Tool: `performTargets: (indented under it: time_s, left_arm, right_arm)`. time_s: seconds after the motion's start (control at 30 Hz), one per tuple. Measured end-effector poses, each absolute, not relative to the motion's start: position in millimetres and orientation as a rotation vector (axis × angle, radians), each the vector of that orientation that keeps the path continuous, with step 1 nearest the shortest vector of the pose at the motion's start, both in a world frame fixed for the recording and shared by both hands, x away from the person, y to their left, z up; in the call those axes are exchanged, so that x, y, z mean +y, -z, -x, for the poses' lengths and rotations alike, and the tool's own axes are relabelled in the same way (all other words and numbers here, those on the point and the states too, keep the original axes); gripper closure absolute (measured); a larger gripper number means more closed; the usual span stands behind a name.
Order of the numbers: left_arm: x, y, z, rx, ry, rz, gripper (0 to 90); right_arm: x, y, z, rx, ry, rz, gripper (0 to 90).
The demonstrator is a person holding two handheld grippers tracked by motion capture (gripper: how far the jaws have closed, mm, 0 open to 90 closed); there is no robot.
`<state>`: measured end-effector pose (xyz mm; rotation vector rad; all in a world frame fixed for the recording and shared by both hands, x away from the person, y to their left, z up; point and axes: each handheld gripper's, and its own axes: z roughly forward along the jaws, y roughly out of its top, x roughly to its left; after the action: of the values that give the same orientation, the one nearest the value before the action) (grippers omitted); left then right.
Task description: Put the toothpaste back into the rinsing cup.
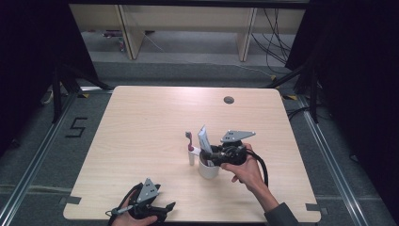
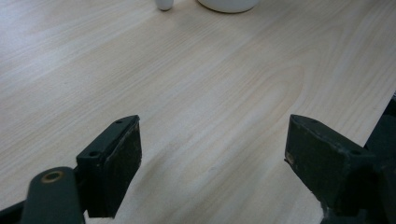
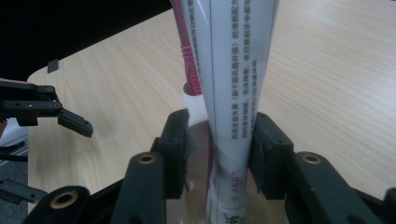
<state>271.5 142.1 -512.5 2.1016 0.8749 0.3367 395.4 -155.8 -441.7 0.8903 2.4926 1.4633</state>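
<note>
Right claw [image 1: 210,155]: held by the person's right hand [image 1: 244,170] over the white cup [image 1: 208,169] near the middle of the desk [image 1: 141,122]; in the right gripper view its two jaws stand on either side of the toothpaste tube [image 3: 238,93]; one jaw is seen against the tube's printed face, while a narrow gap shows at the other, so a full clamp cannot be told for sure.

Toothpaste tube: seen between the right claw's jaws, its lower end down inside the cup; its long axis is close to upright, tilted a little to the left in the high view [image 1: 203,137]; the flat crimped end points up and away from the cup; printed text runs along its length.

Toothbrush [image 1: 190,143]: seen just left of the tube; pink handle, head uppermost; its long axis is near upright; in the right gripper view the pink handle [image 3: 189,65] is seen beside the tube, behind it; whether its base sits in the cup or in a small white holder beside it cannot be told.

White cup: placed on the desk, slightly right of centre and nearer the near edge; its base is glimpsed at the top of the left gripper view [image 2: 229,4].

Left claw [image 1: 164,207]: held at the near edge of the desk, left of centre, well apart from the cup; its jaws are spread wide with bare wood between them in the left gripper view [image 2: 212,154]; nothing is gripped.
</note>
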Motion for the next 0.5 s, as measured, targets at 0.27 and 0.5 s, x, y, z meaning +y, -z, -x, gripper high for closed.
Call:
performTargets:
  time_s: [0.27,0.5]
  left_arm:
    - [141.8,512.0,-271.6,0.876,-0.336,-2.105,18.2]
    - [140.9,512.7,-270.5,0.878,-0.331,-2.096,18.2]
  right_arm:
    - [-159.8,439.7,-397.2,2.465,-1.479,-0.872,58.7]
    - [-161.5,438.2,-396.7,2.465,-1.461,-0.897,56.0]
